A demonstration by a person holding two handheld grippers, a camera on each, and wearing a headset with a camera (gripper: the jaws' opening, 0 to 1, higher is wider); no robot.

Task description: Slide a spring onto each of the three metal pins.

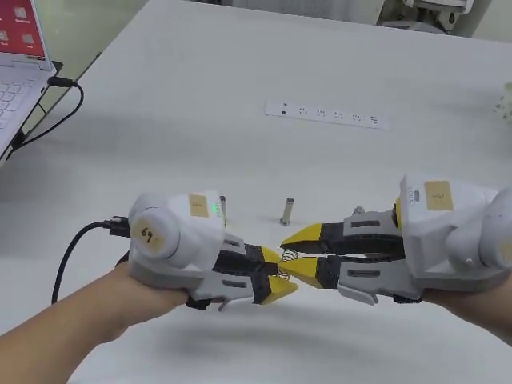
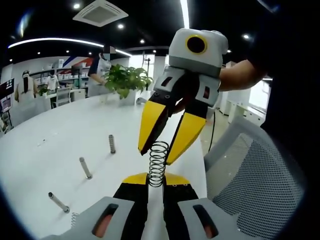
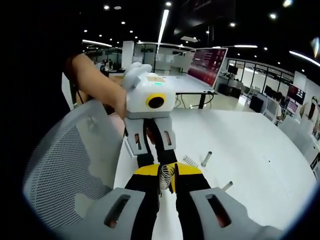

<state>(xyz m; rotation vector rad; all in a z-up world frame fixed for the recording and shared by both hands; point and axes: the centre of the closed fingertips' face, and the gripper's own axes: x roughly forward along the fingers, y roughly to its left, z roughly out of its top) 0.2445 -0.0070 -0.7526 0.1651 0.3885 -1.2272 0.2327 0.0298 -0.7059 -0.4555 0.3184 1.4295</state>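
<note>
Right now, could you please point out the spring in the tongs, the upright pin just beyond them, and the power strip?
spring [image 2: 158, 162], left gripper view, middle coils.
upright pin [image 1: 286, 211], head view, mid-shaft.
power strip [image 1: 328, 114], head view, centre of its top face.

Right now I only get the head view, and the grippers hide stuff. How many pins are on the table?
Observer: Three, by the left gripper view: a near pin, a middle pin and a far pin, whose shaft looks coiled, maybe a spring already on it.
Operator: Any spare spring?
Observer: Yes, the right gripper view shows a loose spring lying on the table.
Operator: Who's got the spring in the middle?
Observer: The left gripper is shut on one end of the held spring; the right gripper's jaws stand either side of the other end.
</note>
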